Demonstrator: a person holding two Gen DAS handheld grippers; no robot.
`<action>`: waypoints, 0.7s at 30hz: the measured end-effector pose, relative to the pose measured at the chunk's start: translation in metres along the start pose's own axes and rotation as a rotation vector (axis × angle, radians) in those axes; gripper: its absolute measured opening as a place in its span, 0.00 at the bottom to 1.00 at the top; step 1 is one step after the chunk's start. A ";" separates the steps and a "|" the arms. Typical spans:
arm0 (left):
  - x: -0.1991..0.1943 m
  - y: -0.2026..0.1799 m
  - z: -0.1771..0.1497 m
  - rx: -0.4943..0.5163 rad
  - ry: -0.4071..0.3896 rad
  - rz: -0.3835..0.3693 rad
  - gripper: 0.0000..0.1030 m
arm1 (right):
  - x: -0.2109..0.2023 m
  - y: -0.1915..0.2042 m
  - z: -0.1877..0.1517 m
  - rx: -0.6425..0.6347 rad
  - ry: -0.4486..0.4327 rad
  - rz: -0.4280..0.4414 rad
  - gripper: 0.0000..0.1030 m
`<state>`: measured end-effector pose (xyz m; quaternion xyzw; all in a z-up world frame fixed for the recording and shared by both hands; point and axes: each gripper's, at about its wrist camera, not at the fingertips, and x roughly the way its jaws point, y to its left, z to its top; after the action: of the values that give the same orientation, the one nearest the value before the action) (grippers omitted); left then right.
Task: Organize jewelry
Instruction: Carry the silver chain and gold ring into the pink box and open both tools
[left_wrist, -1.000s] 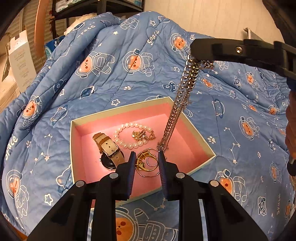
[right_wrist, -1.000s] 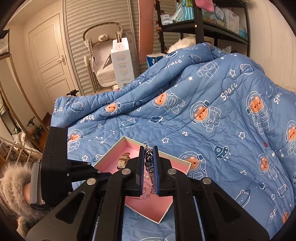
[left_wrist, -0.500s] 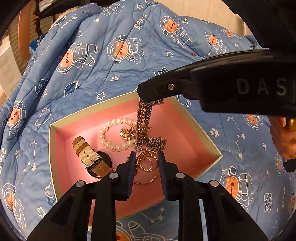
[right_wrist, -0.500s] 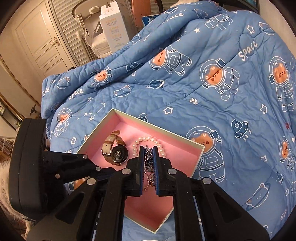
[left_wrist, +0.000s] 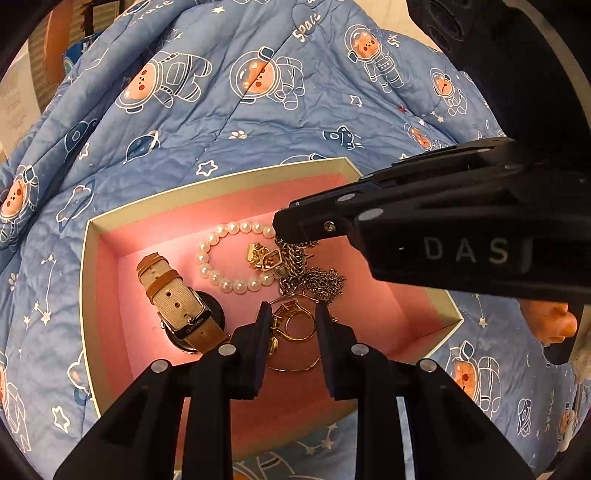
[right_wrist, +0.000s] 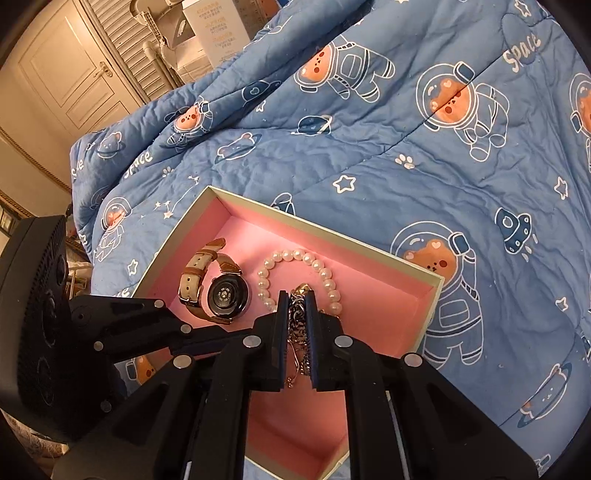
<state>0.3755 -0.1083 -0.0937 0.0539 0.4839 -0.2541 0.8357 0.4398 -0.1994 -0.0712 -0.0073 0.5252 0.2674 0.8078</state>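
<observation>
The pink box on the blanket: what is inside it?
Inside the box lie a watch, a pearl bracelet, gold rings and a silver chain. The grippers cover part of its floor.

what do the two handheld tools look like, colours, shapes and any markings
Both are matte black plastic. The left tool has two flat, dark blue-black finger pads on angular black arms studded with round silver screw heads. The right tool is built the same way, with ribbed inner pads; its side carries raised grey letters reading "DAS". No cables or sleeves show.
</observation>
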 end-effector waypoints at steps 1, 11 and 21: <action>0.000 0.001 0.000 -0.004 0.001 -0.001 0.23 | 0.002 0.000 0.000 0.000 0.004 0.003 0.09; 0.003 0.005 -0.002 -0.029 0.005 -0.013 0.23 | 0.014 -0.004 -0.002 0.018 0.023 0.005 0.09; -0.003 0.005 -0.001 -0.040 -0.018 -0.017 0.35 | 0.018 -0.007 -0.005 0.032 0.017 0.024 0.13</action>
<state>0.3759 -0.1026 -0.0921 0.0306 0.4818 -0.2518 0.8388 0.4435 -0.1992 -0.0903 0.0099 0.5364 0.2686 0.8000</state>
